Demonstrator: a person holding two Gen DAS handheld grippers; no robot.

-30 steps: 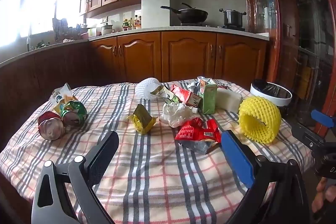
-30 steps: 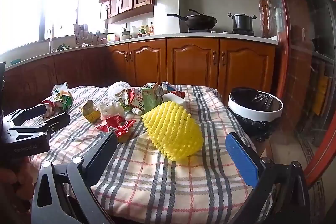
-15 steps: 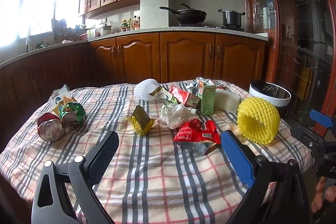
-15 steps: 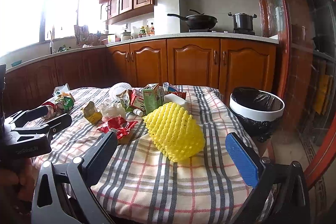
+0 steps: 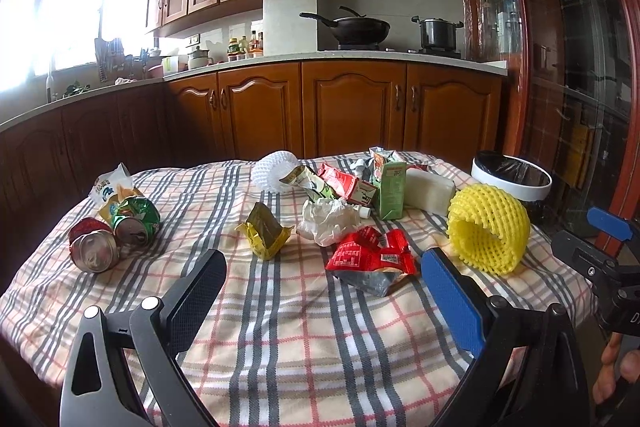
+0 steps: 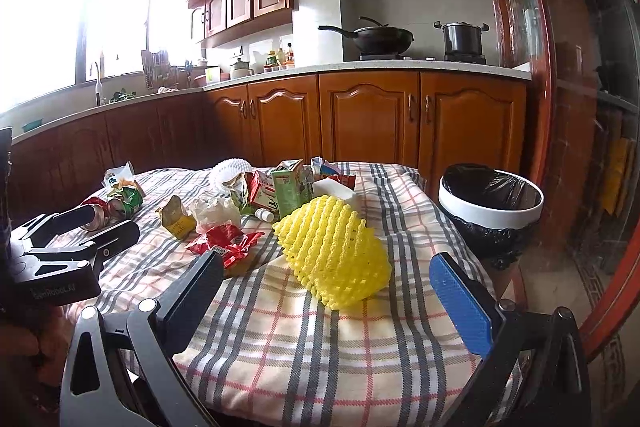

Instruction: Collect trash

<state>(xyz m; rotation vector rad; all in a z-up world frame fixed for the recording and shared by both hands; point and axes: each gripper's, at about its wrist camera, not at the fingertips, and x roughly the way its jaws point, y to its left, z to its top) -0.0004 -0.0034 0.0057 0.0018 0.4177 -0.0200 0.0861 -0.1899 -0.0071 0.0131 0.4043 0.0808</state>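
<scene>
Trash lies on a plaid-covered table: a yellow foam net, a red wrapper, a yellow-green wrapper, crumpled white plastic, a green carton, a white foam net, and crushed cans. My left gripper is open and empty, hovering above the table's near edge before the red wrapper. My right gripper is open and empty, just short of the yellow net.
A white bin with a black liner stands off the table's right side. Wooden kitchen cabinets run behind the table. A snack bag lies behind the cans. The right gripper shows at the left wrist view's right edge.
Both views have shifted only slightly; the grippers stay open and hovering, and no trash has moved.
</scene>
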